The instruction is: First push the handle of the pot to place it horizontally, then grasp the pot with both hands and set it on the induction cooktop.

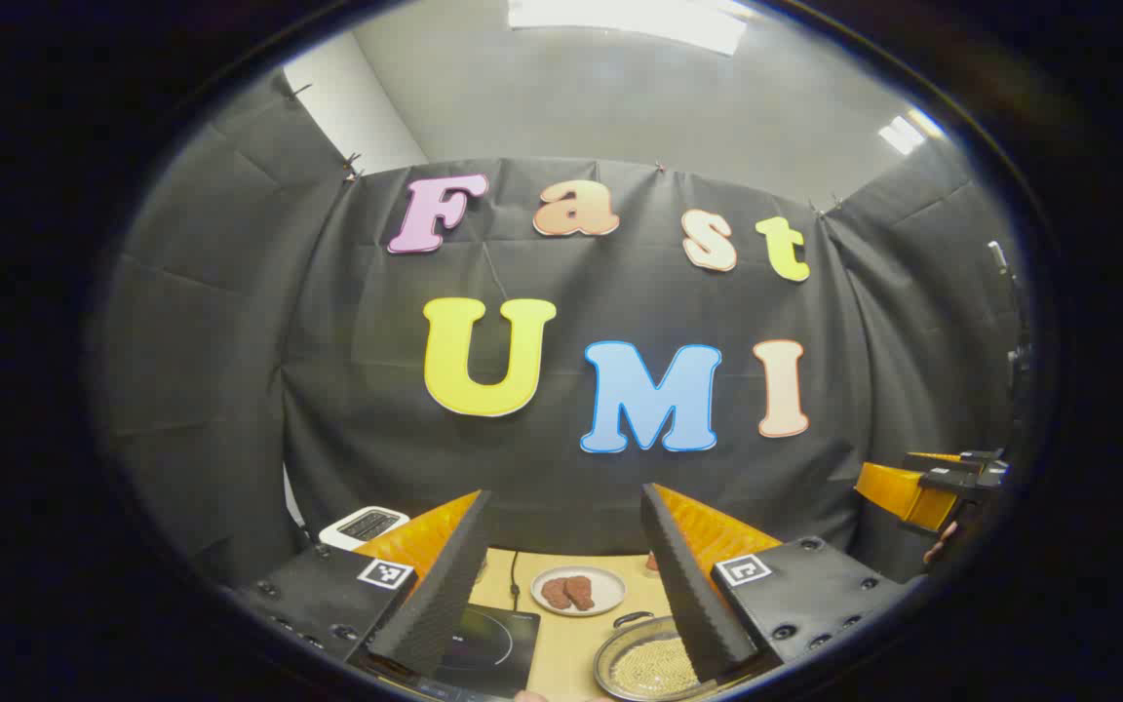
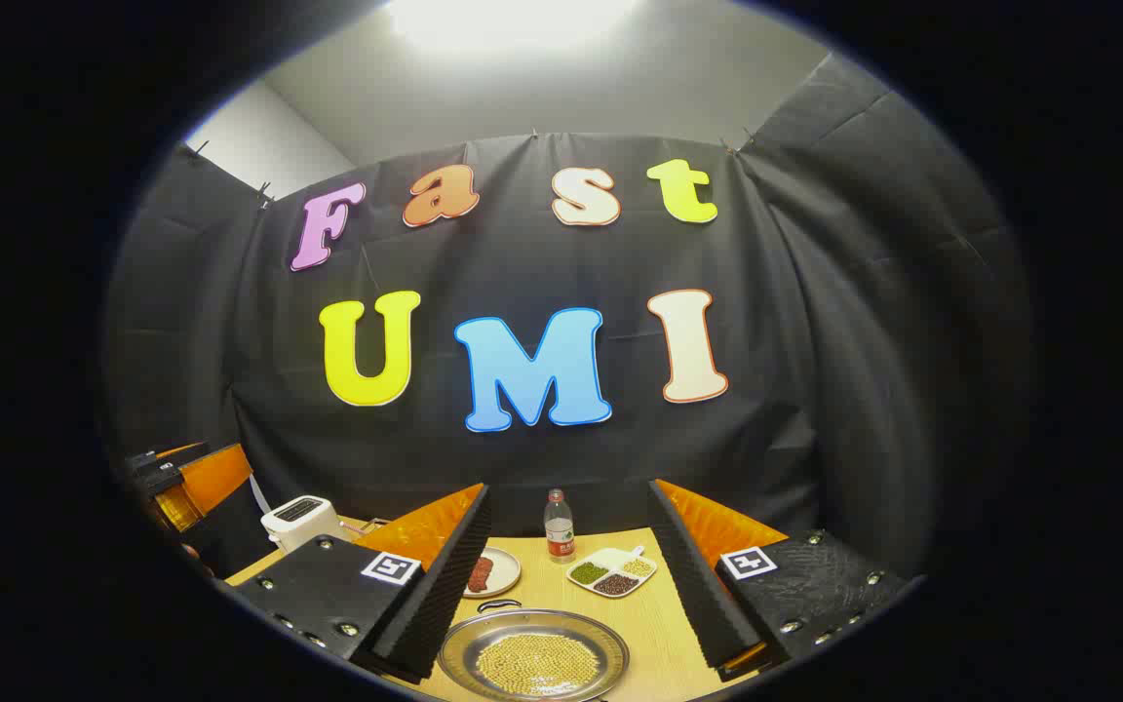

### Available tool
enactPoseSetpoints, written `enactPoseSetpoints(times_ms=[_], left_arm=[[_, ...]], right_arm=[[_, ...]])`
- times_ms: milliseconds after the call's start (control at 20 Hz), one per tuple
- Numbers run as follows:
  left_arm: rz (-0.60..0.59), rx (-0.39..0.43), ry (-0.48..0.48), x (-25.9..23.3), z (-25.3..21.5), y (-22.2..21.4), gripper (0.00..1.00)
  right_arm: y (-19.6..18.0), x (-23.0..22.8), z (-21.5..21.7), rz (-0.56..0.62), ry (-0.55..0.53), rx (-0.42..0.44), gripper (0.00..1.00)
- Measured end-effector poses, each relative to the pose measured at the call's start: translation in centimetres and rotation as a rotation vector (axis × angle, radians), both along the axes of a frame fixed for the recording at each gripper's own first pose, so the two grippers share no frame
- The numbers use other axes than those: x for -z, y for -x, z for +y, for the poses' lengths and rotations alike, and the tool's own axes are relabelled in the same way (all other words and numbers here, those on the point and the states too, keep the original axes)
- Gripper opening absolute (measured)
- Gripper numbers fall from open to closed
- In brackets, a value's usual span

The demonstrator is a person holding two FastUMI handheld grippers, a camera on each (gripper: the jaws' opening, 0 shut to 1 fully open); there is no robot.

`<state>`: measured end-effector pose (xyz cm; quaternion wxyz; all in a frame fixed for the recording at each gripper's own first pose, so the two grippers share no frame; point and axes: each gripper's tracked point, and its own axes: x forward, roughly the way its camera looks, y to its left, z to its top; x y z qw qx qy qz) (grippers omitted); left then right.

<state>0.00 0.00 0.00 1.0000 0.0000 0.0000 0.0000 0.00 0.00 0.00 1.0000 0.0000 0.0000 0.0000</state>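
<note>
Step in hand: judged from the scene, the first one, pushing the pot's handle round until it lies horizontally; neither pair of tongs touches the pot yet.
How to do it well: bring one fingertip down beside the handle and nudge it sideways in a slow arc, low and gentle, so the pot turns in place and its contents stay in.
Left tongs (image 1: pixel 566 570): released, fingers spread wide, raised above the bench, grasping nothing.
Right tongs (image 2: pixel 569 575): released, fingers wide apart, also raised, grasping nothing.
Pot (image 2: pixel 534 655): bottom centre of the right gripper view, between the fingers; bottom right of centre in the left gripper view.
Pot's look: shallow, round, shiny metal, holding small pale yellow grains; a small dark loop handle (image 2: pixel 497 605) at its far rim.
Cooktop (image 1: pixel 488 648): dark flat slab on the bench (image 2: pixel 654 624), just left of the pot in the left gripper view.
</note>
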Motion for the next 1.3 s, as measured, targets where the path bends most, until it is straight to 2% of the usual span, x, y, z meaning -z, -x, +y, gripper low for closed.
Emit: enactPoseSetpoints(times_ms=[1300], left_arm=[[0.018, -0.005, -0.027, 0.2, 1.7, 0.0, 0.97]], right_arm=[[-0.1, 1.9, 1.4, 0.039, 0.014, -0.016, 0.96]])
